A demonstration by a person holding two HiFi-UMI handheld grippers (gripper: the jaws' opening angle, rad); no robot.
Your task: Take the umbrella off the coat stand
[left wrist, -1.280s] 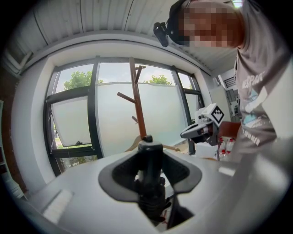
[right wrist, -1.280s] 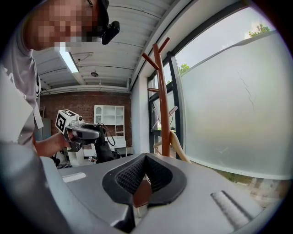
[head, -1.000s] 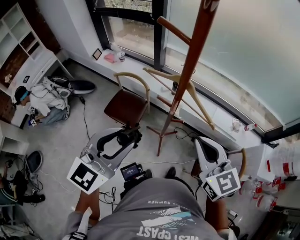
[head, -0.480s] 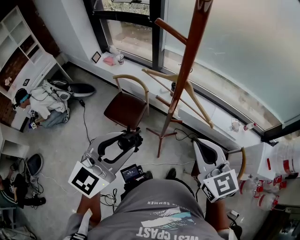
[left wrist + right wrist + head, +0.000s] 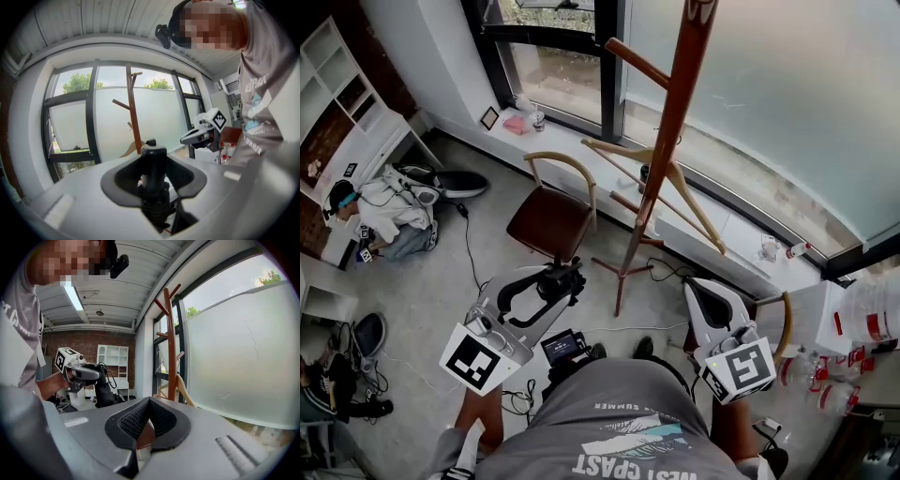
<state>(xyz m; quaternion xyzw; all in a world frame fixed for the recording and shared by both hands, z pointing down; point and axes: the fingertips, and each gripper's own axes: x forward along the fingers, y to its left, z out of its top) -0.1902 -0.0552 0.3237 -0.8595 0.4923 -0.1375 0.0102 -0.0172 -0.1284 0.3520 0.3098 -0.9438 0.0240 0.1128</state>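
Your left tongs [image 5: 548, 287] are closed partway on the umbrella [image 5: 153, 174], a folded black one that is already off the coat stand [image 5: 662, 155]. It is gripped crosswise between the pads. In the left gripper view its long axis runs up and down, with the rounded knob end pointing up above the jaws and the folded fabric bunched below them. The right gripper view shows the same thing from the side: the umbrella hangs close to upright under the left tongs, leaning only a little. From the head view it sits over the floor [image 5: 464, 272], just in front of the chair [image 5: 551, 217] and well clear of the stand's pegs, to the left of the stand's feet. Your right tongs [image 5: 706, 302] are closed tip to tip with nothing between them, held off to the right of the stand's base. Compared with a second ago, little differs: both tongs sit almost where they were, and the grip on the umbrella looks unchanged.
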